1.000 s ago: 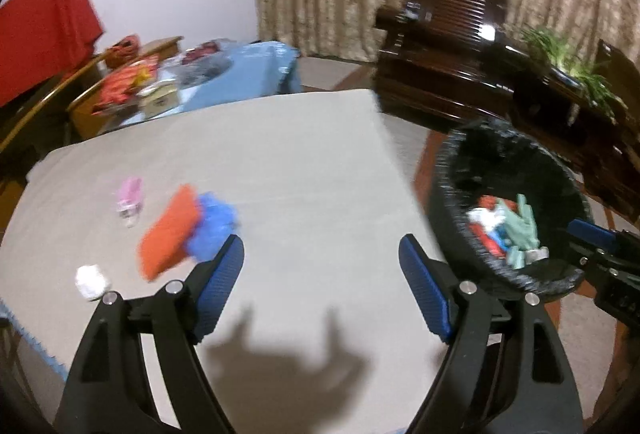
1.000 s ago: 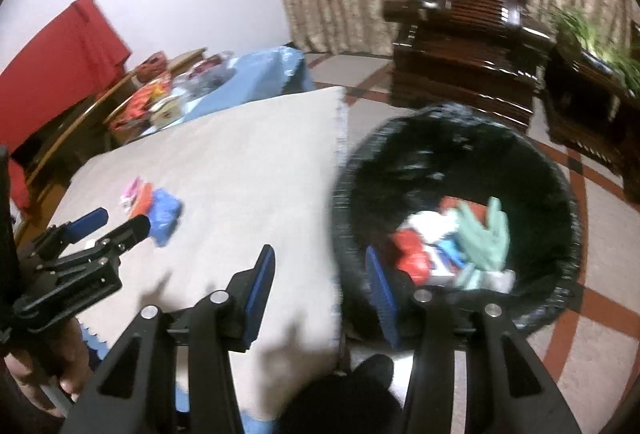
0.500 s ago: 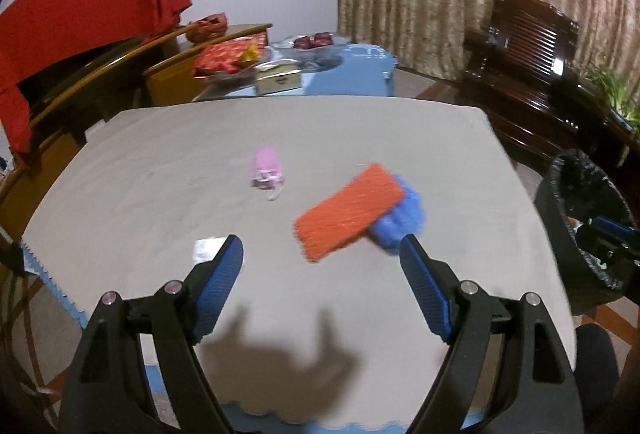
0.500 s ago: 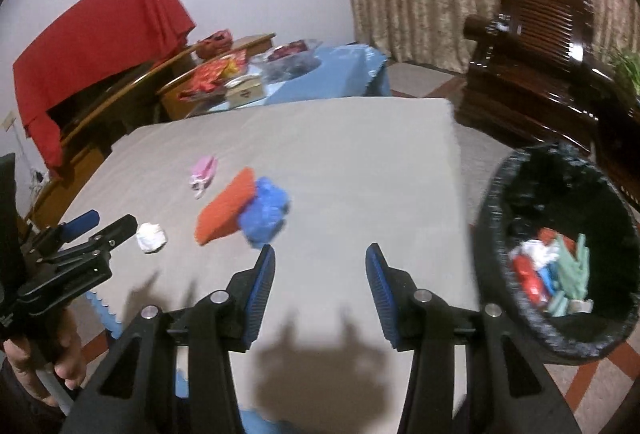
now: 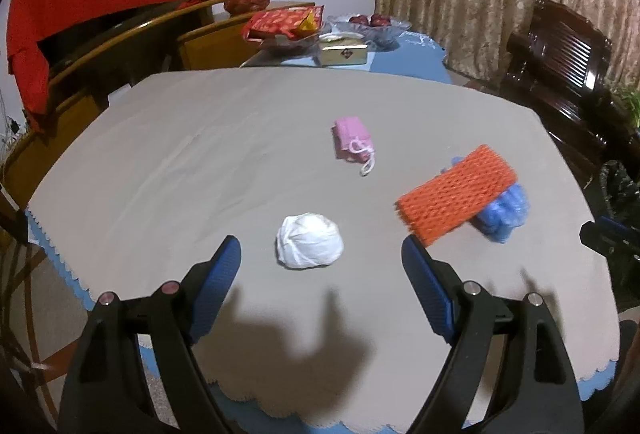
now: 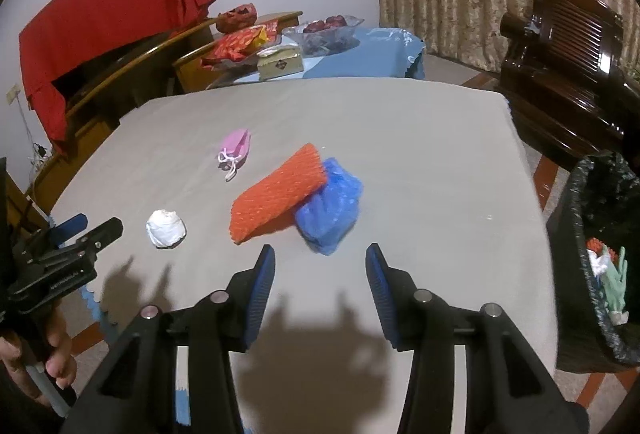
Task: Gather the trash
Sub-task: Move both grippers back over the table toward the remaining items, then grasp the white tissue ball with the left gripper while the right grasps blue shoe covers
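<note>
On the grey-clothed table (image 5: 200, 162) lie a white crumpled wad (image 5: 309, 240), a pink face mask (image 5: 353, 139), an orange foam net (image 5: 456, 194) and a blue plastic bag (image 5: 505, 211) partly under the net. My left gripper (image 5: 321, 266) is open and empty, just in front of the white wad. My right gripper (image 6: 320, 266) is open and empty, just short of the blue bag (image 6: 329, 206) and orange net (image 6: 277, 192). The wad (image 6: 165, 228) and mask (image 6: 236, 147) lie to its left. A black-lined trash bin (image 6: 576, 234) with trash stands on the floor at right.
A side table (image 6: 360, 54) with snack bags, a box and a fruit bowl stands behind. A red cloth (image 6: 104, 10) drapes a wooden bench at back left. A dark wooden armchair (image 6: 560, 50) stands at back right. My left gripper shows in the right wrist view (image 6: 80, 230).
Both grippers have swung left from the trash bin to face the table. The white wad now lies between the left gripper's fingers; the bin has slid to the right edge.
</note>
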Demonstrator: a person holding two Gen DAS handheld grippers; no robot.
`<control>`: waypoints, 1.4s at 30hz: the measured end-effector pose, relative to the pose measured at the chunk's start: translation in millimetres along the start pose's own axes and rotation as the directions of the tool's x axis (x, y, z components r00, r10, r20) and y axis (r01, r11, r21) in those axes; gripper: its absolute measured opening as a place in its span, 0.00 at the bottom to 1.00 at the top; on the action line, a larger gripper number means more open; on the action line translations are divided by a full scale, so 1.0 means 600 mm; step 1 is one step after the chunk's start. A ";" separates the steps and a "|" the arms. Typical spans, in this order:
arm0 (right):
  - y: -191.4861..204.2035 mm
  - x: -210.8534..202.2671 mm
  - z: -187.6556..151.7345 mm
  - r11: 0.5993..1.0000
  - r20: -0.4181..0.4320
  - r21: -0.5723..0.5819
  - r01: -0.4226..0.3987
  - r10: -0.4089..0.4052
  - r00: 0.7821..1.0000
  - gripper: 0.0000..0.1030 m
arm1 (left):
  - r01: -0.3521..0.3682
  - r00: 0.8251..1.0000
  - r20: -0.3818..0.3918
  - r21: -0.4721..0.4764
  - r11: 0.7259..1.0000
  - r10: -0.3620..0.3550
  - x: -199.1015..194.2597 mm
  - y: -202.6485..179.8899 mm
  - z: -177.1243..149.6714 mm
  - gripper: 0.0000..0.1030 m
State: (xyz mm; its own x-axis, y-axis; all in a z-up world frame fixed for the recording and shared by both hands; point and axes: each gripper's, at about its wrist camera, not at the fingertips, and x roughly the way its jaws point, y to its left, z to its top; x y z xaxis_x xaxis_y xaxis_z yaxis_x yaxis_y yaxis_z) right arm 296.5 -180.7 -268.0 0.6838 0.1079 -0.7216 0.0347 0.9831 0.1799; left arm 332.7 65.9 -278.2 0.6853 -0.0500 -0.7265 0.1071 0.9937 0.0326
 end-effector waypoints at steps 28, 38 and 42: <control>0.019 0.177 0.012 0.992 -0.036 0.072 0.102 -0.099 0.994 0.50 | 0.108 0.980 -0.178 0.071 0.992 -0.094 0.213 0.032 -0.009 0.48; 0.009 0.188 0.015 0.995 -0.060 0.063 0.075 -0.071 0.996 0.23 | 0.139 0.981 -0.151 0.089 0.986 -0.125 0.193 -0.015 0.004 0.34; 0.007 0.179 0.016 0.996 -0.058 0.064 0.061 -0.058 0.997 0.02 | 0.149 0.982 -0.126 0.083 0.985 -0.138 0.167 -0.031 0.012 0.33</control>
State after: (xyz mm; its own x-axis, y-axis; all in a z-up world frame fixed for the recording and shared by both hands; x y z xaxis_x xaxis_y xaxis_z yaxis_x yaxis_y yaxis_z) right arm 377.3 -166.3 -338.3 0.6375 0.0595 -0.7681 0.1230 0.9764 0.1777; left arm 404.8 41.5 -346.8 0.5677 -0.1736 -0.8047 0.2676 0.9634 -0.0191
